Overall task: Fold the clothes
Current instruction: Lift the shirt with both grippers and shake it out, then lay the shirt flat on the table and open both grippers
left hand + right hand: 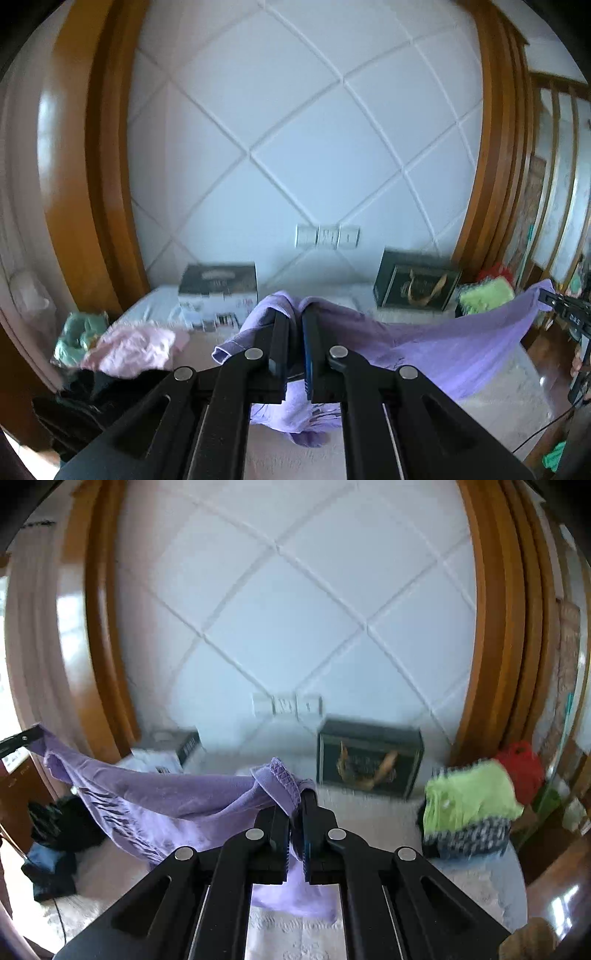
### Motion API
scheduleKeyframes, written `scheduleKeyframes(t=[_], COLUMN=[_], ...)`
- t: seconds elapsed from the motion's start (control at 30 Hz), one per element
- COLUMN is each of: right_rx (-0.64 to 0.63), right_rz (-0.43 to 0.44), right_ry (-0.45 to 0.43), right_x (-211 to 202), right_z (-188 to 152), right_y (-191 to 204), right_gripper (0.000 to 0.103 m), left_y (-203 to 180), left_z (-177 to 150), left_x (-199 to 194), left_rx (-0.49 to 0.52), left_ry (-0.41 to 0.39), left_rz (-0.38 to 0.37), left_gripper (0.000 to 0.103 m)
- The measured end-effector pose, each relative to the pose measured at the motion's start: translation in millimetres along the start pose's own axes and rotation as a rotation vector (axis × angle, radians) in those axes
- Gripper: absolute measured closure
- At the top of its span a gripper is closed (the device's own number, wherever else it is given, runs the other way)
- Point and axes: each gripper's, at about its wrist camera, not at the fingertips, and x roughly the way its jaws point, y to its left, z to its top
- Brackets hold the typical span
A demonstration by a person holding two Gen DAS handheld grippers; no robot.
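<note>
A purple garment [436,350] hangs stretched in the air between my two grippers, above a white table [517,391]. My left gripper [295,317] is shut on one edge of it. My right gripper [297,797] is shut on the other edge, where a stitched hem [282,775] shows. The garment [155,797] sags toward the table and has dark print on its lower part. The right gripper's tip [550,297] shows at the far right of the left wrist view. The left gripper's tip [22,738] shows at the far left of the right wrist view.
A pink garment [136,349], a teal one [77,332] and a black one [85,391] lie at the table's left. A folded stack with a lime-green top [469,801] sits at the right. Two boxes [369,760] [218,291] stand against the white tiled wall.
</note>
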Motion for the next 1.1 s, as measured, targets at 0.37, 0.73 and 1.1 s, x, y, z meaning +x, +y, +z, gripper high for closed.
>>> scheduleKeyframes(t=[0.37,0.73,1.1], right_rx=[0.064,0.148,0.251], right_rz=[0.007,-0.128,-0.183], right_ry=[-0.063,0.308,0.479], right_x=[-11.9,252.1,319.6], right_z=[63.4,16.1,-73.1], right_y=[-16.4,-61.2,-96.4], right_gripper=[0.099,0.099,0.039], left_y=[20.0,0.5,-1.3], left_z=[82.3,34.9,-70.0], left_x=[40.6,339.9,385.7], left_rx=[-0.03,0.07,0.111], left_ry=[0.02,0.371,0.548], left_rz=[-0.013,0.089,0.076], left_gripper=[0.097,0.097,0.063])
